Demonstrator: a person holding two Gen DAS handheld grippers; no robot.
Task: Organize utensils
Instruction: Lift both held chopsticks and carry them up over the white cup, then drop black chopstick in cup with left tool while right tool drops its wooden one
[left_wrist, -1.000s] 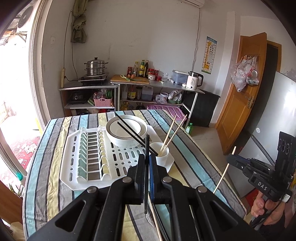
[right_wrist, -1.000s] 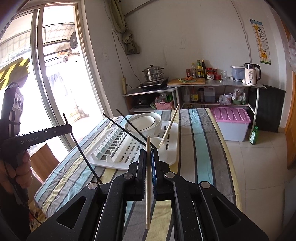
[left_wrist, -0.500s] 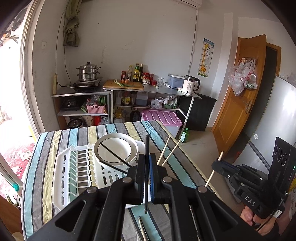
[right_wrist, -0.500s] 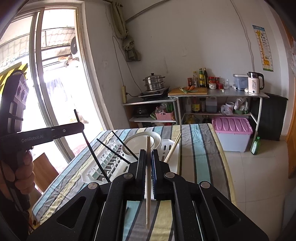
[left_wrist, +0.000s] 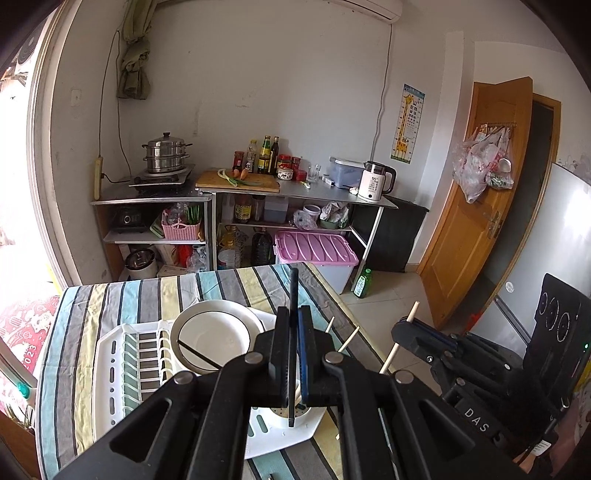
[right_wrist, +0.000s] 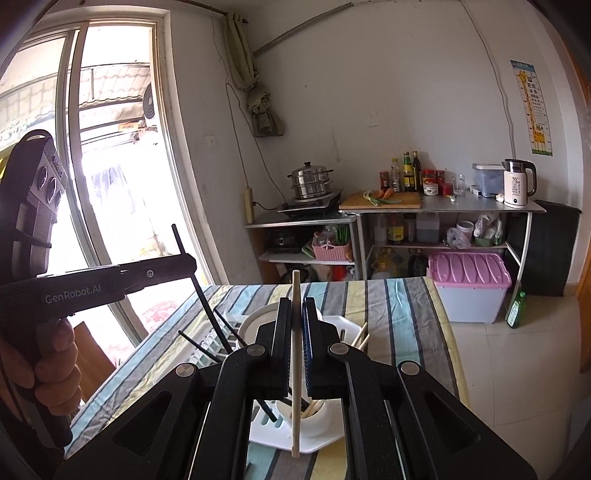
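Observation:
My left gripper (left_wrist: 293, 314) is shut on a black chopstick (left_wrist: 293, 288) that stands upright between its pads. It hangs above a white cup (left_wrist: 280, 414) at the corner of the white dish rack (left_wrist: 110, 373). My right gripper (right_wrist: 296, 306) is shut on a wooden chopstick (right_wrist: 295, 406), also upright, over the same cup (right_wrist: 317, 419), which holds several chopsticks. A white bowl (left_wrist: 218, 338) with black chopsticks across it sits in the rack. Each gripper shows in the other's view: the right gripper (left_wrist: 402, 330) and the left gripper (right_wrist: 186, 264).
The striped tablecloth (left_wrist: 122, 299) ends close to the rack on the right, with tiled floor (right_wrist: 509, 369) beyond. At the back stand metal shelves (left_wrist: 295, 190) with a steamer pot, bottles and a kettle, and a pink-lidded bin (left_wrist: 317, 247). A wooden door (left_wrist: 491, 206) is at right.
Both grippers have drawn back from the rack and risen, each still holding its chopstick. The rack, bowl and cup now sit lower and nearer the bottom of both views.

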